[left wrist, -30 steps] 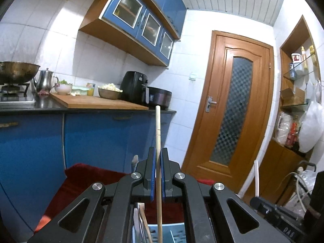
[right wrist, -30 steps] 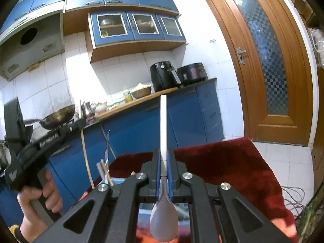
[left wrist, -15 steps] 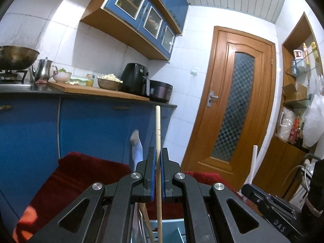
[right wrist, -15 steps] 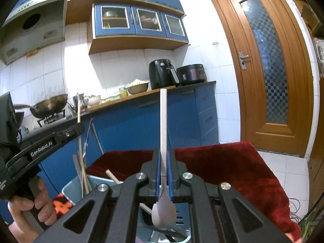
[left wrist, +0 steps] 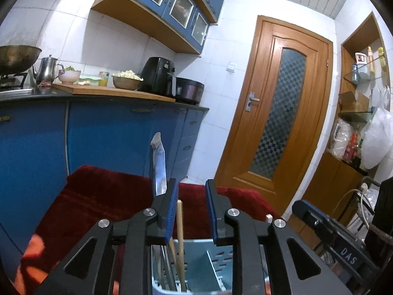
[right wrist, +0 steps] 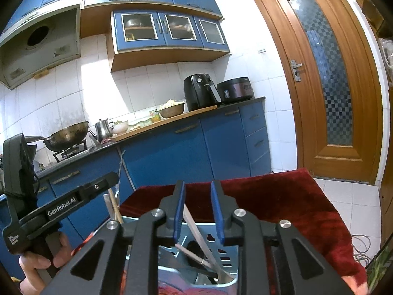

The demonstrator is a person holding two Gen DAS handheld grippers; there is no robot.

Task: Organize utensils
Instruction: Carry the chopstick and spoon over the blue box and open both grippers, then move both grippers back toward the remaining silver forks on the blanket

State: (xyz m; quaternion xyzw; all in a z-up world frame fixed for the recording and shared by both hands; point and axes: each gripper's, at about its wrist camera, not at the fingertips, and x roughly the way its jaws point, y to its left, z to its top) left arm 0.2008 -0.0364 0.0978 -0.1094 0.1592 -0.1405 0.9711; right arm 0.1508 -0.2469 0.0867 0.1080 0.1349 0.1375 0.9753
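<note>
Left gripper: jaws just opened, spread, chopstick loose between, standing in utensil holder on red cloth. Right gripper: jaws just opened, spread, white spoon released, leaning in holder below.
</note>
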